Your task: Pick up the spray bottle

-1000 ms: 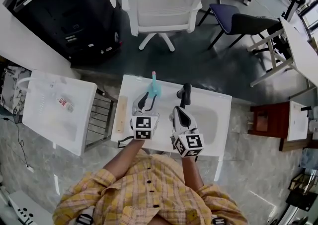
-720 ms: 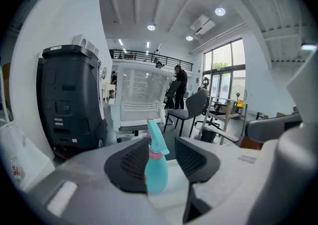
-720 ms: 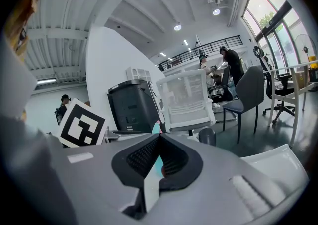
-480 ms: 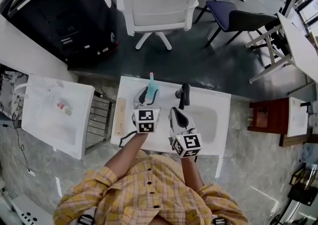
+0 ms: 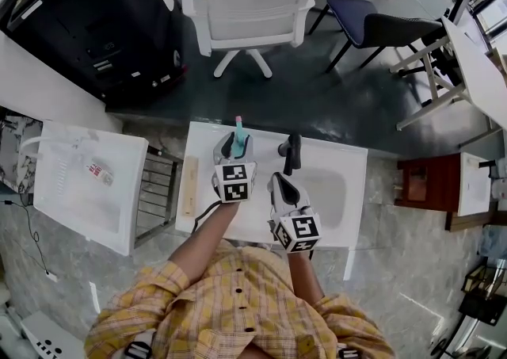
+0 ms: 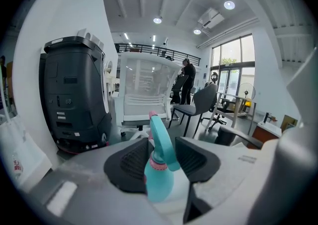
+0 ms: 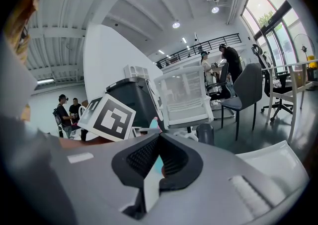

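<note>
My left gripper (image 5: 236, 143) advanced; the teal plastic spray bottle (image 6: 160, 169) now stands deeper between its wide jaws, ready for clamping; right gripper (image 7: 158, 142) jaws together.

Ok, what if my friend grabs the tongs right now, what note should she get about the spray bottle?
Left tongs: open, one jaw on each side of the upright spray bottle, not squeezing yet.
Right tongs: shut, empty, over the white table, beside the left.
Done: left tongs lined up around the bottle, near the table's far edge.
Left to do: squeeze shut, then lift.
</note>
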The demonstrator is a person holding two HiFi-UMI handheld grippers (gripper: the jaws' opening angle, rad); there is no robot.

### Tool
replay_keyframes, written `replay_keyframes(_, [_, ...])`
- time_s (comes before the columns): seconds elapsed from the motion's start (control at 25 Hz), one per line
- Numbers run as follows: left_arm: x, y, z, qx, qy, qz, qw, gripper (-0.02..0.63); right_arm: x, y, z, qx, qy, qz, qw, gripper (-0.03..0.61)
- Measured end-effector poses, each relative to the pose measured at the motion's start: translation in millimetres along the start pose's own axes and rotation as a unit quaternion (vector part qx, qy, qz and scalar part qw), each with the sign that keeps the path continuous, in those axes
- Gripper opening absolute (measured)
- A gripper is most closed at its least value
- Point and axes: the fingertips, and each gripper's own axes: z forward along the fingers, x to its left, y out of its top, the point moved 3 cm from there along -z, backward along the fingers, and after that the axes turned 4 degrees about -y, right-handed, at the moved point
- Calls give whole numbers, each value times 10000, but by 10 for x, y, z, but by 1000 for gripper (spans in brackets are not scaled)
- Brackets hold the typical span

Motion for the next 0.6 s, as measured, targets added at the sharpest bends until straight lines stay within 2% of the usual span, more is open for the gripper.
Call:
replay_keyframes(0.16, [5,0,17,73,91,69,9999,155,-28,16,-7,18,-21,6,10000,2])
replay_keyframes(0.36, [3,-9,31,131,245,183,9994,80,-93,17,-48,-8,-60,44,10000,2])
replay_keyframes(0.6, [27,-14,-18,178,390,209,9989,80,-172,47,-112,-57,-96,95,9999,2])
